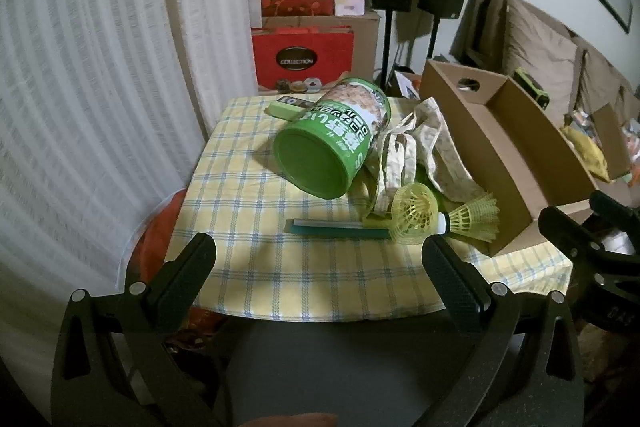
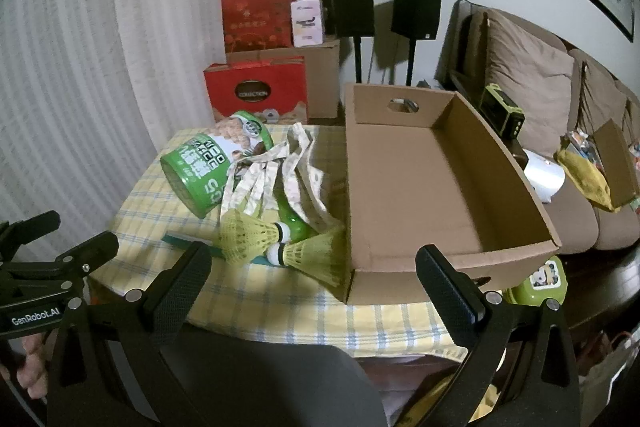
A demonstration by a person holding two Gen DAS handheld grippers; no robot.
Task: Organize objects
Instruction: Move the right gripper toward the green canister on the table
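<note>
A living room with white curtains, a brown sofa (image 2: pixel 532 75) and two black speakers (image 2: pixel 353 6) is surrounding a small worktop (image 1: pixel 248 195) under a yellow checked cloth. The left claw (image 1: pixel 320 263) is hovering over the near edge, jaws spread wide and gripping nothing; the right claw (image 2: pixel 314 267) is doing the same (equally wide, equally empty) in front of the cardboard box (image 2: pixel 452 211). Ahead of the left claw, one green canister (image 1: pixel 334 143) is lying on its side, with one patterned cloth bag (image 1: pixel 420 151) draping just beside it. Two yellow-green shuttlecocks (image 1: pixel 414 213) are lying near the box's front corner, between the two claws, one resting on a flat teal strip (image 1: pixel 336 227). The box is sitting open on the worktop's right side, well ahead of the right claw's fingertips (image 2: pixel 436 267).
</note>
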